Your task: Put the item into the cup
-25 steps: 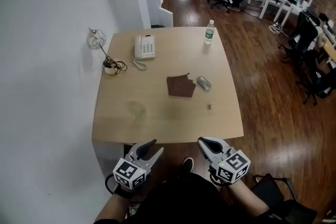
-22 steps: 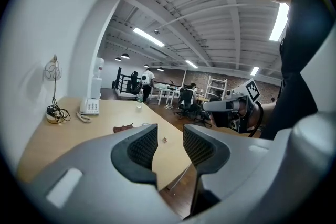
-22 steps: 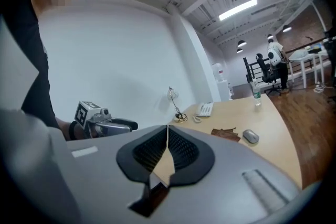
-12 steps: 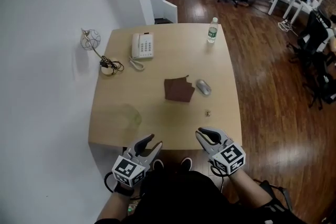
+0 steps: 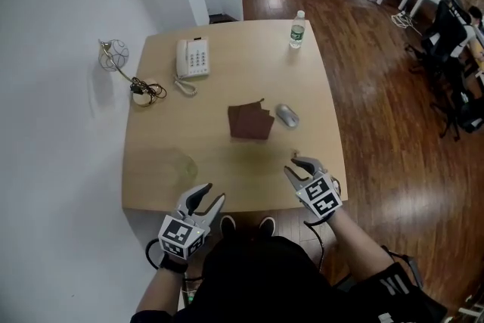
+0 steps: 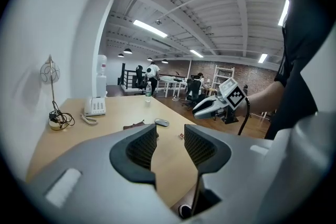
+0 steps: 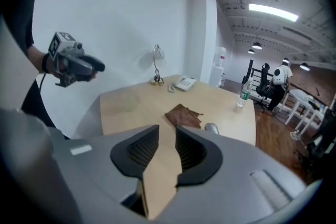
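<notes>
Right claw (image 5: 293, 165) has come forward over the desk (image 5: 151, 132) edge now, jaws opening, nothing in them, small item (image 6: 181, 135) just ahead. Left claw (image 5: 209, 194) is spread, empty too. Faint clear cup (image 5: 181, 163) sits front-left.

Bright, even light from ceiling strips (image 6: 149, 28) — soft shadows, fisheye edges dark.
</notes>
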Available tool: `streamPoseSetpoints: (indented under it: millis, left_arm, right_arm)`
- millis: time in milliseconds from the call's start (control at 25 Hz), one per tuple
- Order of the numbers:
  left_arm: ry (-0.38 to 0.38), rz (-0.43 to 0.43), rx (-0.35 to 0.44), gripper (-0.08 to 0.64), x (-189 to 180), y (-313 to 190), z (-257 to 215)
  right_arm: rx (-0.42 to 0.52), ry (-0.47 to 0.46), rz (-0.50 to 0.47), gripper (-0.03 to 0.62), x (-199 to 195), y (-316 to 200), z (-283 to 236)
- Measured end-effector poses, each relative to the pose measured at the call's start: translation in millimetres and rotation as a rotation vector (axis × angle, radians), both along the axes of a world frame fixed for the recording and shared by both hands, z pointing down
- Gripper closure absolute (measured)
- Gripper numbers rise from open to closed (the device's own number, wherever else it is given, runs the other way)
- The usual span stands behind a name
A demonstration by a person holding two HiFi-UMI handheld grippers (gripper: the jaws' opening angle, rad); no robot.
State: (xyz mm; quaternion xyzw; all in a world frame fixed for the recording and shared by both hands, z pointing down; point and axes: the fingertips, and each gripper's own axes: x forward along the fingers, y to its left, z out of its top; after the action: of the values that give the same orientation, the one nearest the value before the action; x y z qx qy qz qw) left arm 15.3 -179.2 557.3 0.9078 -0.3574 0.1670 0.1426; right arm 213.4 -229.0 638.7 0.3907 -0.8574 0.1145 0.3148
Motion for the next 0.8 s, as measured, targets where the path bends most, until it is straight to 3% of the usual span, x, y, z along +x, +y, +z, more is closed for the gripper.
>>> streamPoseSetpoints:
  millis: [80,360,640,720,800]
  left_arm:
    - [-0.013,0.007,-0.009,0.397,-4,-2,7]
    - [-0.031,0.01,-0.062,0.397,-18,-3,19]
    - [-0.062,-0.002,-0.086,0.396,-41,3,37]
    - [-0.066,-0.009,-0.091,0.396,-46,4,38]
    - [-0.068,-0.017,-0.094,0.396,-51,4,39]
  right_arm:
    - [-0.053,0.073,0.018,0.469,14,-15,31]
    - [-0.257,0.202,0.115,0.439,65,-47,127]
    - [-0.324,0.236,0.137,0.431,79,-60,177]
    - [-0.326,0.269,0.156,0.442,85,-62,188]
    - [-0.32,0.278,0.174,0.526,87,-64,191]
